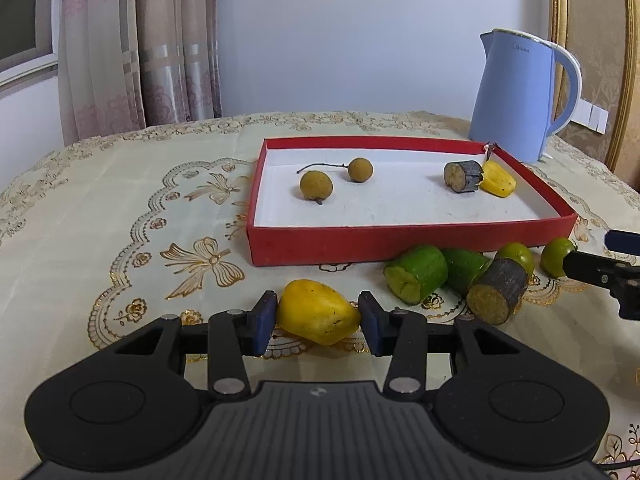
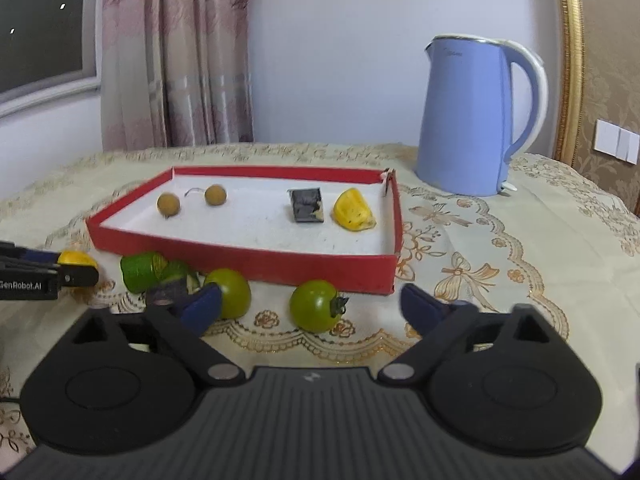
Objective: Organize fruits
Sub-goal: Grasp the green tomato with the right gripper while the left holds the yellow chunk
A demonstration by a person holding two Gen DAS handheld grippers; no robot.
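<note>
My left gripper (image 1: 318,320) is shut on a yellow fruit piece (image 1: 316,311) at the tablecloth, in front of the red tray (image 1: 400,240). The tray holds two brown longans (image 1: 316,185), a dark cane piece (image 1: 462,176) and a second yellow piece (image 1: 498,179). Two green cucumber chunks (image 1: 418,273), a dark cane piece (image 1: 498,290) and two green tomatoes (image 1: 516,255) lie before the tray. My right gripper (image 2: 310,306) is open, its jaws wide around a green tomato (image 2: 314,305); another green tomato (image 2: 230,292) touches its left finger (image 2: 202,307).
A blue electric kettle (image 2: 472,116) stands behind the tray's right end. The table has an embroidered cream cloth (image 1: 120,208). Curtains (image 1: 140,40) and a window are at the back left, and a gold-framed panel (image 2: 570,60) at the right.
</note>
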